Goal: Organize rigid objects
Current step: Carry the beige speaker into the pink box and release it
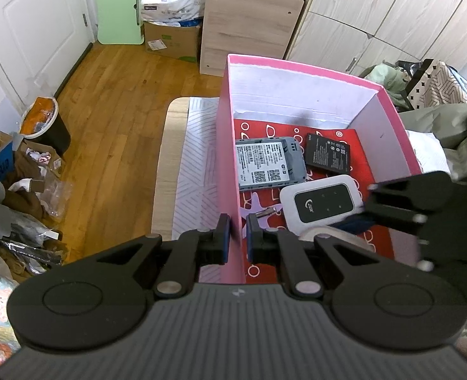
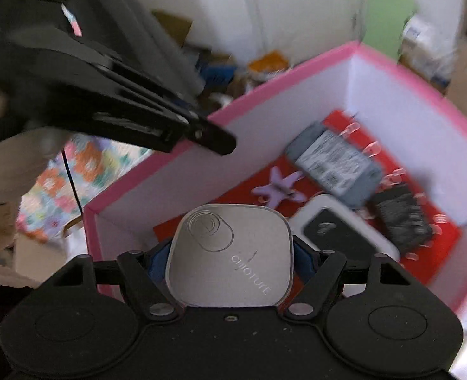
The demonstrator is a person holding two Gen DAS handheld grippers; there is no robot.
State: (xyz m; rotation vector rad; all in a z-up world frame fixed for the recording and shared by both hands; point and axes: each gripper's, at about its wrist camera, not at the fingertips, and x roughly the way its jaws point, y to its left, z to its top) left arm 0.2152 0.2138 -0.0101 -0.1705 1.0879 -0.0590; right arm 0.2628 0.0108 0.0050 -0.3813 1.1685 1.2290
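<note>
My left hand-held gripper [image 1: 237, 236] is clenched on the near-left wall of the pink box [image 1: 230, 145], one blue pad outside the wall and one inside, pinching the thin pink board between them. My right hand-held gripper [image 2: 230, 261] is grasping a silver square case [image 2: 230, 253] with rounded corners, its blue pads pressed against the case's two sides; the case hangs over the near end of the box, above the red patterned lining [image 1: 357, 145] of the floor. From the left wrist camera that gripper shows as a dark, blurred shape at the right edge of the box.

Inside the box, nearest to me, lies a white pocket router [image 1: 320, 204] with a black face panel, flat on the lining near the middle. Just beside it towards the left wall lies a small dark stick-like piece [image 1: 266, 212]; I cannot tell what it is. Further in, close against the left wall, lies a grey device back [image 1: 270, 166] with a white printed label facing up. To its right, near the far end, lies a black battery [image 1: 328, 153], flat and slightly turned, apart from the grey piece.

The box stands on a surface covered by a pale striped cloth [image 1: 198, 164], near its left edge. Beyond is a wooden floor [image 1: 116, 101], and a wooden drawer unit [image 1: 249, 25].
</note>
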